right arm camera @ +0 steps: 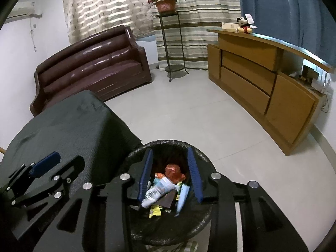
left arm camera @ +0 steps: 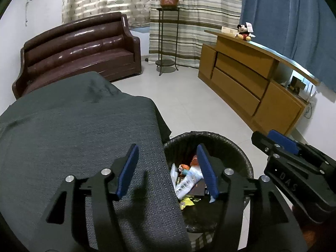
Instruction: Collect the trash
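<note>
A black bin with a black liner [right arm camera: 168, 145] stands on the floor beside a table under a grey cloth [left arm camera: 73, 126]. Inside lie several pieces of trash: a crushed plastic bottle [right arm camera: 159, 189], an orange wrapper [right arm camera: 173, 171], a dark packet and a yellow wrapper. The bin also shows in the left wrist view [left arm camera: 220, 142]. My right gripper [right arm camera: 171, 176] is open and empty, right above the bin's mouth. My left gripper [left arm camera: 168, 168] is open and empty, over the table's edge and the bin's left rim. The right gripper shows in the left wrist view [left arm camera: 281, 140].
A brown leather sofa [left arm camera: 79, 48] stands at the back left. A metal plant stand with a potted plant [left arm camera: 168, 0] stands before the curtains. A wooden cabinet [left arm camera: 247, 79] with a Mickey Mouse toy [left arm camera: 243, 32] runs along the right. Pale tiled floor [left arm camera: 189, 100] lies between them.
</note>
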Demonstrator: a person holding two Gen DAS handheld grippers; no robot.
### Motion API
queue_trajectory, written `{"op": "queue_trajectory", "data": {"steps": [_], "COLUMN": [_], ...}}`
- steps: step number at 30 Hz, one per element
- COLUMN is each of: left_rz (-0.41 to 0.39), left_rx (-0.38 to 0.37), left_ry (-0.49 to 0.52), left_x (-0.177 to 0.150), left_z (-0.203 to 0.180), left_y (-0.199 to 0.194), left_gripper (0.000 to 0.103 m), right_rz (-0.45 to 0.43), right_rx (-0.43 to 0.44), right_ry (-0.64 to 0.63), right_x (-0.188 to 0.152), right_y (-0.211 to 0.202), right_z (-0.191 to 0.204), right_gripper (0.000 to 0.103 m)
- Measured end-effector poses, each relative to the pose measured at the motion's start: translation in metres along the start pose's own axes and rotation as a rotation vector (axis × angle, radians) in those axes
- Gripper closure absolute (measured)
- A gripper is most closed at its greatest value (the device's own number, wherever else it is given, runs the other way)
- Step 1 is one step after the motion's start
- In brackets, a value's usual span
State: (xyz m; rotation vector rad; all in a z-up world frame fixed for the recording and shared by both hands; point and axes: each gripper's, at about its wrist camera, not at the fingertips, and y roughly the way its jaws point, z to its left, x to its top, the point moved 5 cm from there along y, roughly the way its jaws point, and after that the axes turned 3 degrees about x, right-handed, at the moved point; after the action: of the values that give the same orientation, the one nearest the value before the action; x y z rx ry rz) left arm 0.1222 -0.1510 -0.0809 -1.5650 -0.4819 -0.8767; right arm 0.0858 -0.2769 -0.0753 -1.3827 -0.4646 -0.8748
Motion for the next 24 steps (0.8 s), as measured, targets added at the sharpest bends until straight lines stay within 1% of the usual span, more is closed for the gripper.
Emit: {"op": "queue_trajectory", "data": {"steps": [2,4,6,8,9,11,13,15,17,24], "left_rz": [-0.005,-0.006,-0.008,-0.011,-0.009,-0.008,-0.021,-0.030,-0.038,-0.062], "left_rx": [0.005,0.004,0.004,0.004,0.002,0.003,0.018,0.037,0.048,0.087], "left_ry": [0.001,-0.001,-0.005,-0.010,-0.010,-0.005,-0.003,-0.001,-0.003,-0.025], "left_x": [0.001,0.001,0.001,0.000,0.000,-0.001,-0.001,-0.003,-0.005,-0.012], "left_z": [0.001,0.003,0.005,0.008,0.009,0.010,0.012,0.015,0.020,0.040], "left_y": [-0.001,-0.003,-0.006,-0.010,-0.012,-0.013,-0.018,-0.024,-0.031,-0.058], "left_gripper": [0.038,0.037,0.030,0.028,0.025,0.022,0.021,0.017,0.017,0.013], "right_rz": [-0.008,-0.014,-0.021,-0.028,-0.033,-0.038,-0.049,-0.058,-0.066,-0.091], "right_rx": [-0.005,-0.008,-0.014,-0.017,-0.020,-0.023,-0.027,-0.029,-0.030,-0.028], "right_ry": [-0.001,-0.005,-0.008,-0.011,-0.014,-0.017,-0.019,-0.027,-0.032,-0.055], "right_x": [0.001,0.002,0.003,0.003,0.003,0.005,0.005,0.005,0.004,0.000], "right_y": [-0.002,-0.005,-0.007,-0.010,-0.013,-0.015,-0.020,-0.025,-0.029,-0.049], "right_z": [-0.001,-0.001,0.000,0.002,0.003,0.004,0.005,0.007,0.009,0.023], "right_gripper": [0.057,0.055,0.052,0.047,0.046,0.042,0.039,0.038,0.033,0.029]}}
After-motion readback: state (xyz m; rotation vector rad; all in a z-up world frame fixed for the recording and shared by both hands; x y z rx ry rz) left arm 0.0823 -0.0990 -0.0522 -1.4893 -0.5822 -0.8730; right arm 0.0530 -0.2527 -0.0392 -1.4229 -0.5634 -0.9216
